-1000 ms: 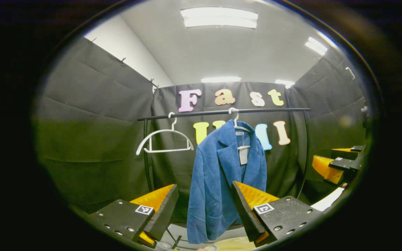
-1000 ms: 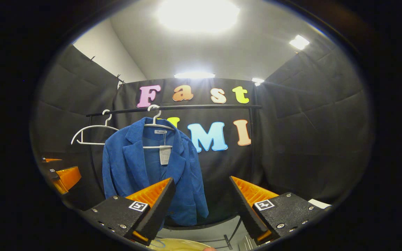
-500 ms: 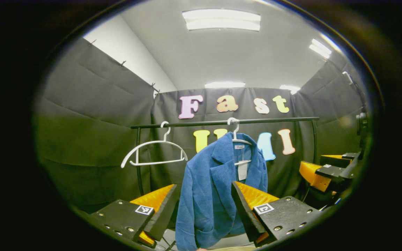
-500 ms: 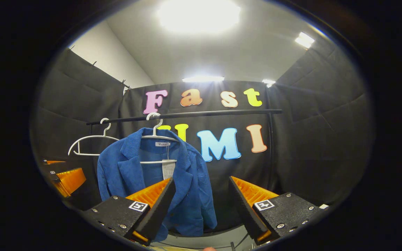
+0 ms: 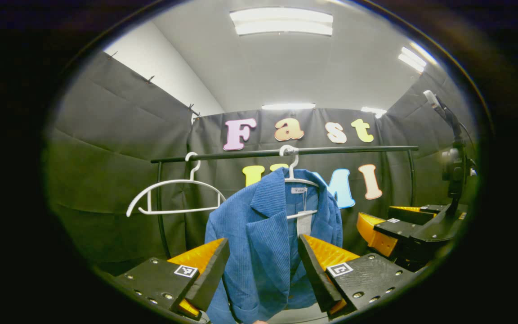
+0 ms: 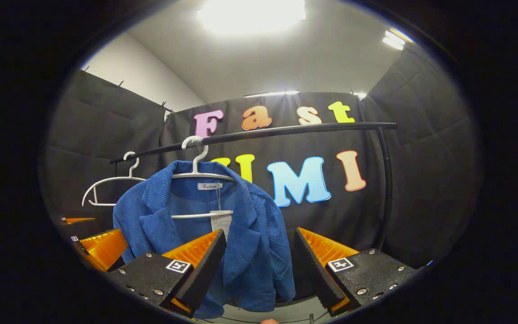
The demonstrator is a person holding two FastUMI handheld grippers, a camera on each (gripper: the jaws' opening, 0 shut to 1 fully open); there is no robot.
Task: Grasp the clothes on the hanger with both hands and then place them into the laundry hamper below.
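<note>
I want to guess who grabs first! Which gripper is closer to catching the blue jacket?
Probably left. In the left gripper view, the blue jacket hangs right between the left gripper fingers; the right gripper has it more off toward one finger. Both are open.

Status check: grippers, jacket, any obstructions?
Left gripper open, right gripper open, neither touching cloth. Blue jacket on its white hanger. Empty hanger beside it, apart.

A blue ribbed jacket point(image 6: 245, 243) hangs on a white hanger point(image 6: 198, 173) from a black rail point(image 6: 286, 131).

Blue corduroy jacket point(image 5: 265, 243) hanging open on white hanger point(image 6: 196, 173).
</note>
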